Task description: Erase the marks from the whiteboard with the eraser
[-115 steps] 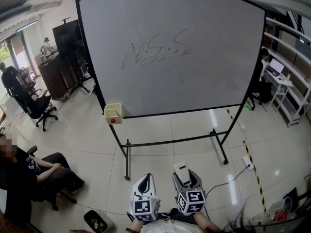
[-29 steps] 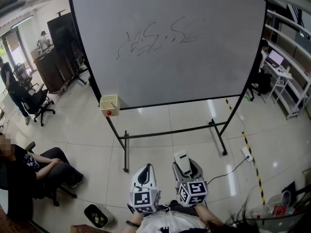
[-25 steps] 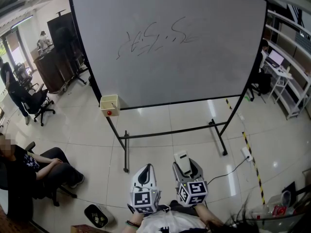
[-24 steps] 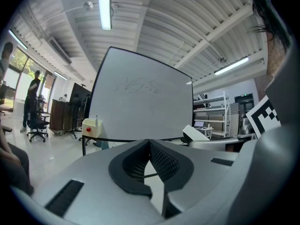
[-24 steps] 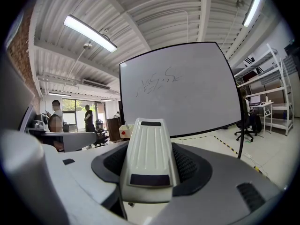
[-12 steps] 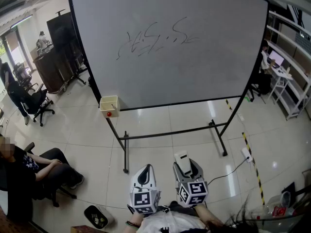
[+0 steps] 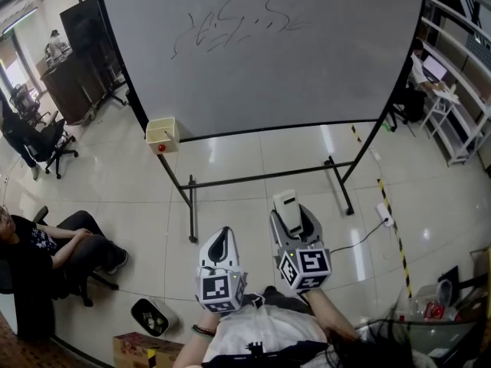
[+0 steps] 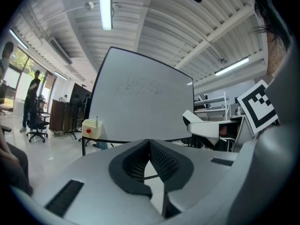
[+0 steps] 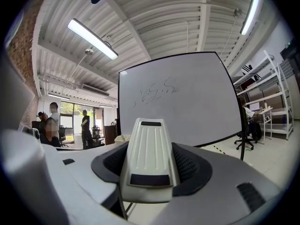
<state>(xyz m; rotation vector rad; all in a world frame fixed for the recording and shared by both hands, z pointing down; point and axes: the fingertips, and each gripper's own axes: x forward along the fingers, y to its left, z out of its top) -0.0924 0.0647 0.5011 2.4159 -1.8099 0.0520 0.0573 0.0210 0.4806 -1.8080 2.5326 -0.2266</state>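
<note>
A large whiteboard (image 7: pixel 307 75) on a black wheeled stand stands ahead of me, with thin dark scribbled marks (image 7: pixel 238 25) near its top; the marks (image 9: pixel 157 93) also show in the right gripper view and faintly (image 8: pixel 138 86) in the left gripper view. My right gripper (image 7: pixel 288 205) is shut on a white ribbed eraser (image 7: pixel 287 208) (image 9: pixel 149 157), held low and well short of the board. My left gripper (image 7: pixel 221 244) (image 8: pixel 149 146) is beside it, jaws closed together with nothing between them.
A cream box with a red button (image 7: pixel 162 133) hangs at the board's lower left corner. A seated person (image 7: pixel 46 251) is at the left, office chairs (image 7: pixel 42 140) behind. Shelving (image 7: pixel 460 90) stands at the right, a cable and socket (image 7: pixel 382 215) lie on the tiled floor, and a cardboard box (image 7: pixel 142 351) sits near my feet.
The view has shifted so the board sits higher and closer in the head view. Both grippers have risen slightly, still side by side, the eraser still held.
</note>
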